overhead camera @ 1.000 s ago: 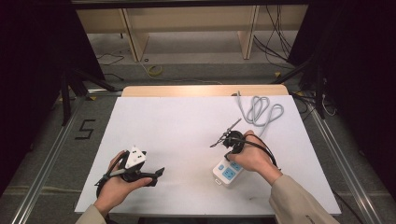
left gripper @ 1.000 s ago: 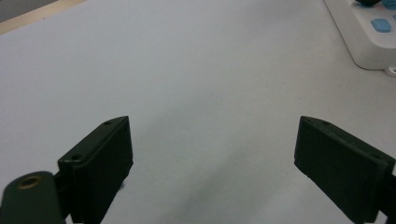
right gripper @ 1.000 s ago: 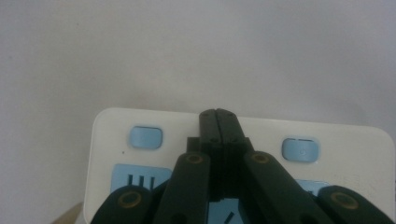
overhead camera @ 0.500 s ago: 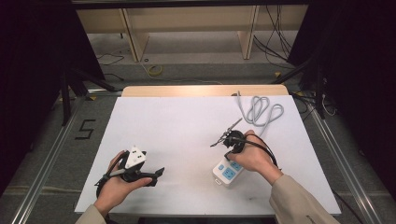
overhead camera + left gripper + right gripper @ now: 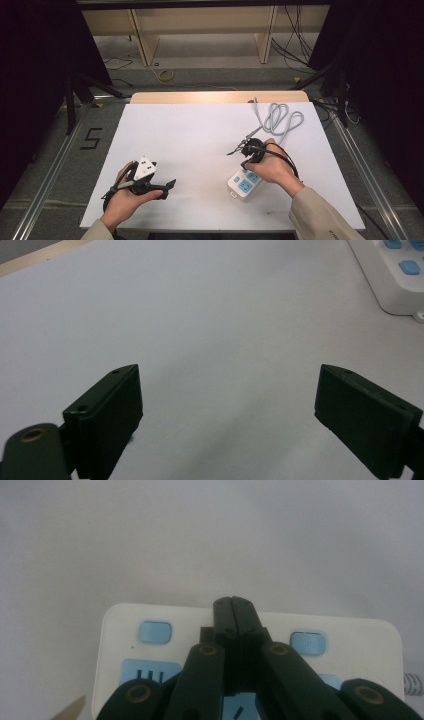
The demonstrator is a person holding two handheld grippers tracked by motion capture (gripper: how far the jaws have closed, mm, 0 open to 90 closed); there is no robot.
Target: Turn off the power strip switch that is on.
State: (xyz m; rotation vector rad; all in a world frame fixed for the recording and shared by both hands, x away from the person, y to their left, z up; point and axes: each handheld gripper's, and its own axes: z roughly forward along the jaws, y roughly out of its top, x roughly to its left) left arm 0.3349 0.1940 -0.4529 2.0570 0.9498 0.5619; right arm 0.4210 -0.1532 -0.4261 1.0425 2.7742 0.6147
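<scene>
A white power strip (image 5: 243, 184) with blue sockets and buttons lies on the white table (image 5: 200, 135), right of centre near the front. Its grey cable (image 5: 280, 117) runs back in loops toward the far right. My right gripper (image 5: 248, 159) is held just over the strip by a hand. In the right gripper view it (image 5: 234, 605) is shut, jaws pressed together with nothing between them, tips over the power strip (image 5: 250, 630) between two blue buttons. My left gripper (image 5: 167, 187) rests at the front left, pointing right. It (image 5: 227, 410) stands wide open over bare table, the power strip (image 5: 395, 275) farther off.
The table's wooden back edge (image 5: 215, 96) shows beyond the white sheet. Metal rails (image 5: 55, 165) run along both sides on the floor, with a "5" mark (image 5: 91, 138) at the left. Shelving legs and cables lie behind the table.
</scene>
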